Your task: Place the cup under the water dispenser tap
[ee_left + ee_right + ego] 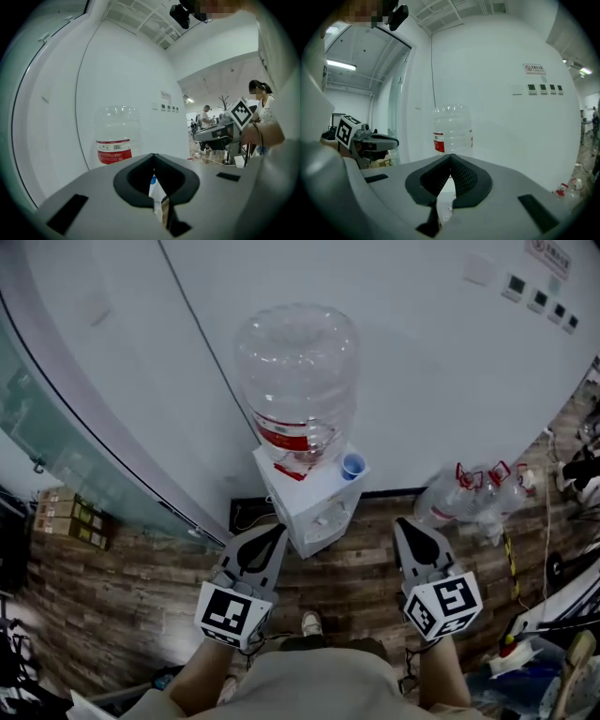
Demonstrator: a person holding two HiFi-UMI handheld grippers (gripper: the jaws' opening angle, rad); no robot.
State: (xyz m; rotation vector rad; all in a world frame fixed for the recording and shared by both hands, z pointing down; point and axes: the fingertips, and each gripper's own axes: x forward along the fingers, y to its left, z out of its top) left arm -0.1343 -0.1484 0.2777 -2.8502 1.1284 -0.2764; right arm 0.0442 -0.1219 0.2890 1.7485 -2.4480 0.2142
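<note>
Pointing level at the water dispenser (317, 501), left gripper (277, 527) and right gripper (402, 522) have jaws closed, empty

Straight ahead of you, the white box-shaped water dispenser (319, 514) stands on the brown wood-plank floor (122, 606), backed against the white wall (422, 362). The large clear plastic water bottle (295, 371) sits on top of it, and the small blue cup (352, 466) rests on the dispenser's top, just right of the bottle. Right of the dispenser, empty clear plastic bottles (469, 495) lie on the floor by the wall. Far left are brown cardboard boxes (70, 514). Your left gripper (278, 531) and right gripper (401, 524) are before the dispenser, one on either side.
</note>
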